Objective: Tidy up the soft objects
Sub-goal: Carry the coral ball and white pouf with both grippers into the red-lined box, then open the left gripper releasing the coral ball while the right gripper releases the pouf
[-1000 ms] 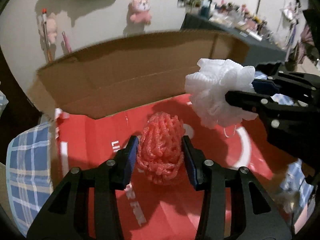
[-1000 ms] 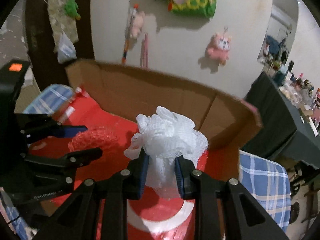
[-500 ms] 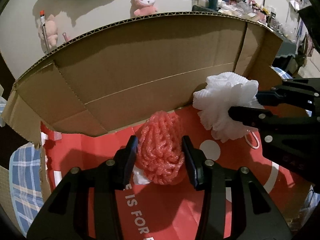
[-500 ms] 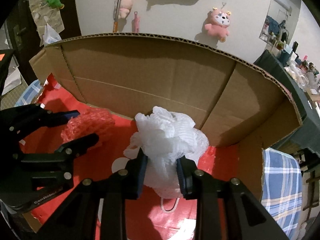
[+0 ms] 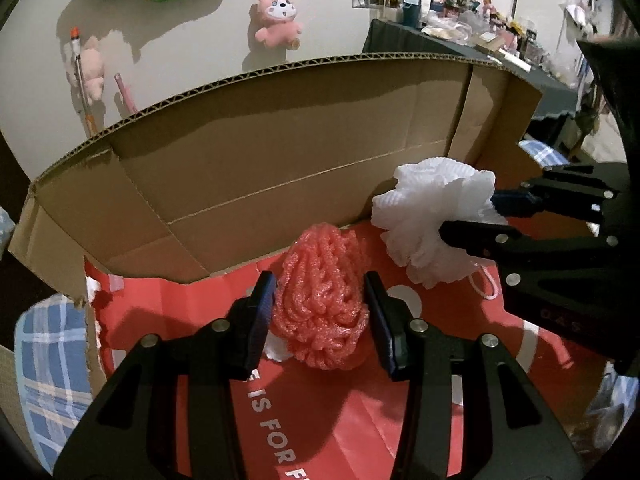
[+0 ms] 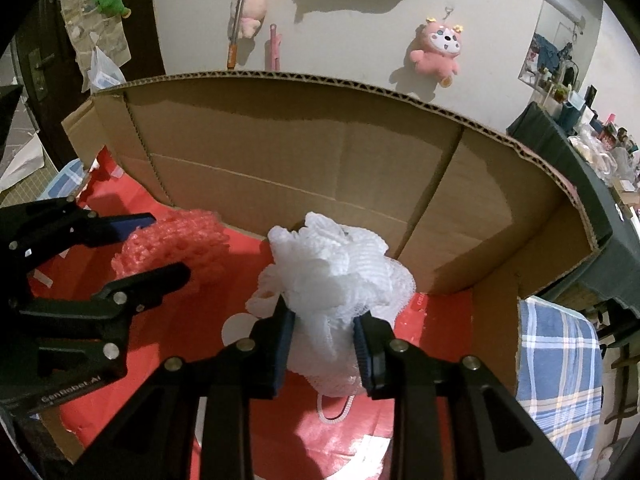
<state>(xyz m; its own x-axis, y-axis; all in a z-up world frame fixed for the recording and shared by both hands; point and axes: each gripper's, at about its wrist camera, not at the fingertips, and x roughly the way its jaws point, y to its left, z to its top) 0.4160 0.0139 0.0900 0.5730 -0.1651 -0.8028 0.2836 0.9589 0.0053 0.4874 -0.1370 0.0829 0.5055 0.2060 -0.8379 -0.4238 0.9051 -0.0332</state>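
Note:
My left gripper [image 5: 320, 300] is shut on a pink foam net ball [image 5: 322, 300] and holds it low inside an open cardboard box [image 5: 280, 152] with a red printed bottom. My right gripper [image 6: 324, 328] is shut on a white mesh bath puff [image 6: 336, 276], just right of the pink ball, near the box's back wall. The puff's looped cord [image 6: 334, 412] hangs below it. The right gripper also shows in the left wrist view [image 5: 472, 218] with the puff [image 5: 432, 220]. The left gripper shows in the right wrist view [image 6: 168, 246] with the pink ball [image 6: 176, 244].
The box's back wall [image 6: 320, 160] stands close ahead and its right wall [image 6: 500, 220] angles in. Blue plaid cloth [image 6: 560, 368] lies outside the box on both sides. A pink plush toy [image 6: 438, 50] hangs on the wall. A cluttered dark table [image 5: 480, 52] stands far right.
Both grippers have gone forward and down into the box with their objects. The back wall now fills more of each view. Neither grip has changed.

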